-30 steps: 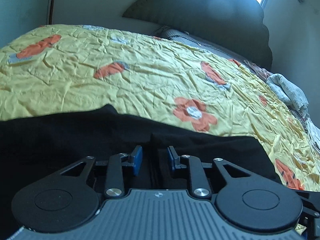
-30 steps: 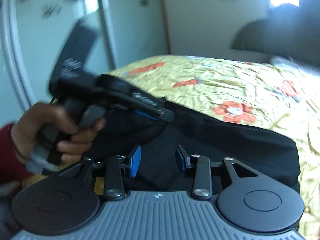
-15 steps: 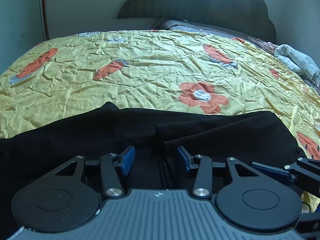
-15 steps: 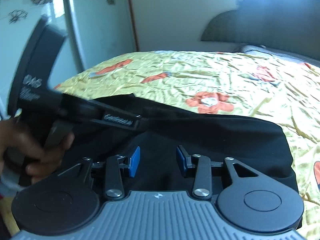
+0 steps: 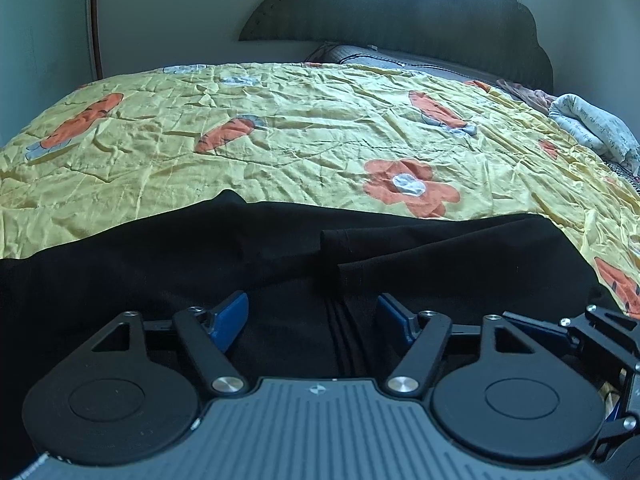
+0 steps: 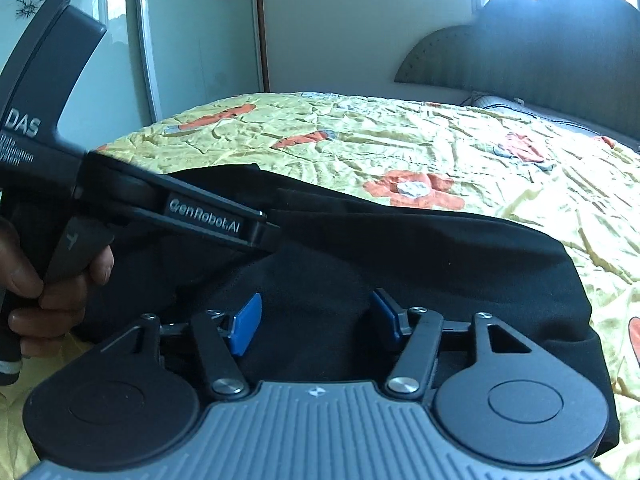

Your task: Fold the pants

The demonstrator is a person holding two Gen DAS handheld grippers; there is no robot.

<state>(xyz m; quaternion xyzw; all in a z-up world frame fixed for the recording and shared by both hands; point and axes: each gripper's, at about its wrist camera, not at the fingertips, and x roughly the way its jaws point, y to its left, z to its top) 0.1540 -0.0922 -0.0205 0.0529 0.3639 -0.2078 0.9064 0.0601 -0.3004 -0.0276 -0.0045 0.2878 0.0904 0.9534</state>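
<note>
Black pants (image 5: pixel 440 256) lie folded across the near part of a bed with a yellow flowered cover (image 5: pixel 300 140); they also show in the right wrist view (image 6: pixel 420 256). My left gripper (image 5: pixel 312 320) is open just above the pants, its blue pads apart over a crease. My right gripper (image 6: pixel 316 320) is open and empty over the pants' right half. The left gripper's body (image 6: pixel 208 220) and the hand on it show at the left of the right wrist view. The right gripper's fingers (image 5: pixel 536 330) show at the lower right of the left wrist view.
A dark headboard (image 5: pixel 400 8) and grey pillow (image 5: pixel 380 56) stand at the far end of the bed. A rolled white cloth (image 5: pixel 592 132) lies at the far right. A glass sliding door (image 6: pixel 192 40) stands left of the bed.
Both grippers have opened wider over the pants. The left wrist view has swung level to face the headboard. The right gripper has come closer beside the left one.
</note>
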